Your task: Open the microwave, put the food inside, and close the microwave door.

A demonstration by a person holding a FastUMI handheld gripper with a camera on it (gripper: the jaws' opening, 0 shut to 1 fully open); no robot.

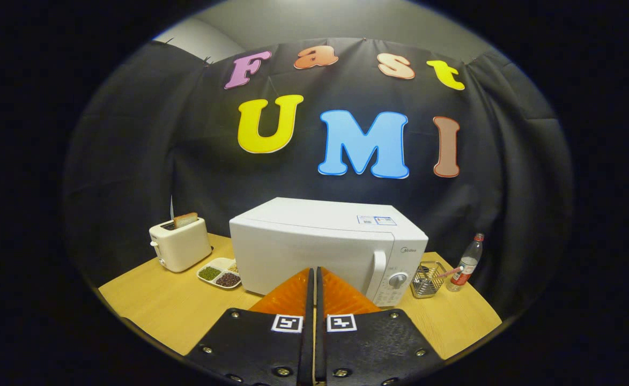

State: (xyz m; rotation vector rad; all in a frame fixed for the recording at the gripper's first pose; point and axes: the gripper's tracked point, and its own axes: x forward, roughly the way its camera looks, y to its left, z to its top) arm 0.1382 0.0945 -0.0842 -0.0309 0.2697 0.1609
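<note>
Our gripper (314, 271) is pinched closed on nothing, hovering in front of the microwave (325, 244) mid-table, door shut. Handle (379, 271) sits right of the fingers. If we don't spread them first, we'll probably just shove the box backward.

A white microwave (314, 244) sits on a light wooden table (148, 303), its door closed, with a vertical handle (379, 272) and a round dial (398, 279) on its right side. The gripper (314, 271) points at the microwave's front, its two fingers pressed together with nothing between them. To the left of the microwave stands a cream toaster (181, 244) with a slice of bread (185, 219) poking up. Between toaster and microwave lies a divided dish (219, 273) of beans. To the right are a wire basket (428, 279) and a plastic bottle (467, 262).
</note>
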